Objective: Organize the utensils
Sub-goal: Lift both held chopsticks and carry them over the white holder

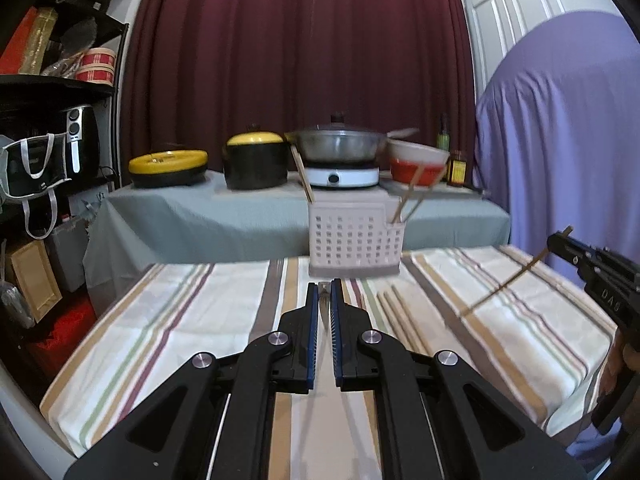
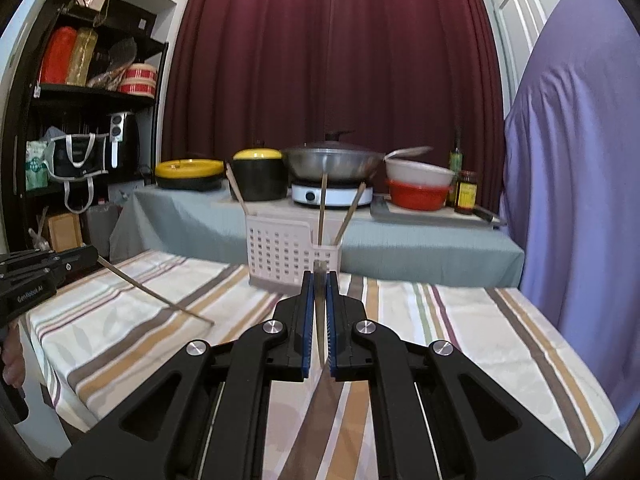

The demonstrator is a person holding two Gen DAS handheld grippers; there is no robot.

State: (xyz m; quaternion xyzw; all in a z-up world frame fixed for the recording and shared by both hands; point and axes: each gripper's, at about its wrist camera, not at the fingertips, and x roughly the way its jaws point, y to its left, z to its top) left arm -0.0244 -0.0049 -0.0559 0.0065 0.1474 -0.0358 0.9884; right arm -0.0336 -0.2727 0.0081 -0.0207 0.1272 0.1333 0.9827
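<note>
A white perforated utensil basket (image 1: 354, 240) (image 2: 288, 252) stands at the far edge of the striped tablecloth (image 1: 180, 320), with a few wooden chopsticks leaning in it. My left gripper (image 1: 325, 286) is shut on a single chopstick (image 1: 324, 312), seen end-on between its blue pads. In the right wrist view that gripper (image 2: 94, 258) holds the chopstick (image 2: 156, 296) slanting down toward the cloth. My right gripper (image 2: 319, 276) is shut on another chopstick (image 2: 320, 320). From the left it shows at the right edge (image 1: 554, 242), its chopstick (image 1: 504, 288) hanging down-left. Several loose chopsticks (image 1: 400, 316) lie on the cloth.
Behind stands a grey-clothed table (image 1: 208, 216) with a yellow-lidded pot (image 1: 256, 164), a wok on an induction cooker (image 1: 340, 172), stacked bowls (image 2: 420, 188) and bottles (image 2: 466, 192). A black shelf unit (image 2: 88, 120) is at left, a purple-draped bulk (image 1: 560, 140) at right.
</note>
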